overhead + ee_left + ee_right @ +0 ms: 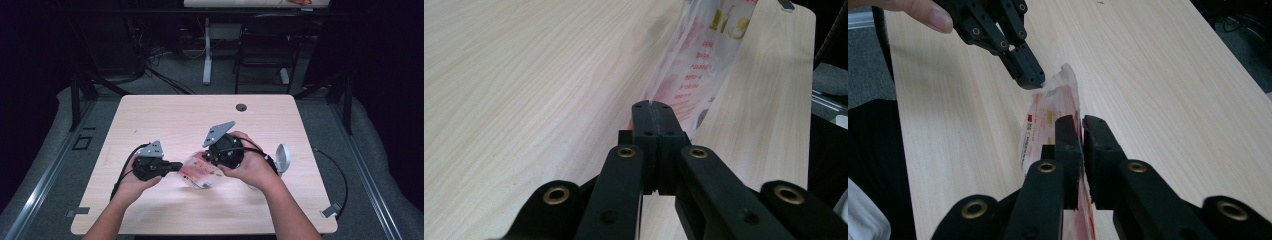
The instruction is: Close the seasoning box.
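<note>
Left gripper [651, 107] was clamped tight on one edge of the clear printed bag [200, 172], which hung stretched between both tongs just above the table [165, 115]. Right gripper [1081, 122] stood narrow, a slim gap between its jaws with the bag's other edge in that gap, pads apparently not pressing. Step looked like handing the bag over or pulling its mouth open; next move likely needs the right tongs to re-grip or back off while the left holds.

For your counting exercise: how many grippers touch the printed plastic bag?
2: the left gripper pinches the bag's left edge; the right gripper's jaws straddle its other edge.
</note>
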